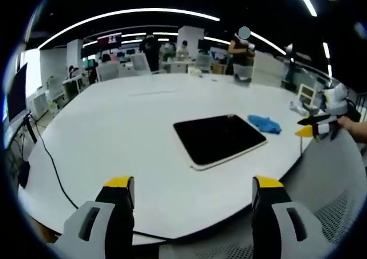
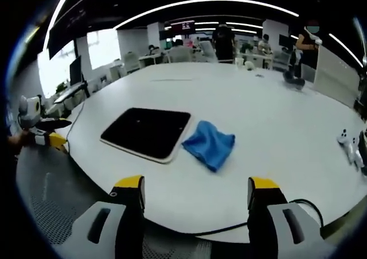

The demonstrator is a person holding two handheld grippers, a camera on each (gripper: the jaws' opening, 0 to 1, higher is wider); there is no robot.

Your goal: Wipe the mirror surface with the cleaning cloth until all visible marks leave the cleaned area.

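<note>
Above the table (image 2: 275, 116), both jaws gape, empty.

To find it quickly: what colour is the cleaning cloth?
Blue; the cleaning cloth shows best in the right gripper view.

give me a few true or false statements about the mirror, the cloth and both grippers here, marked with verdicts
1. The crumpled blue cleaning cloth lies on the white table beside the dark white-framed rectangular mirror. True.
2. The right gripper holds the cloth. False: it is open and empty, short of the cloth.
3. The left gripper is open. True.
4. The cloth covers the mirror's middle. False: it lies off the mirror, at one corner.
</note>
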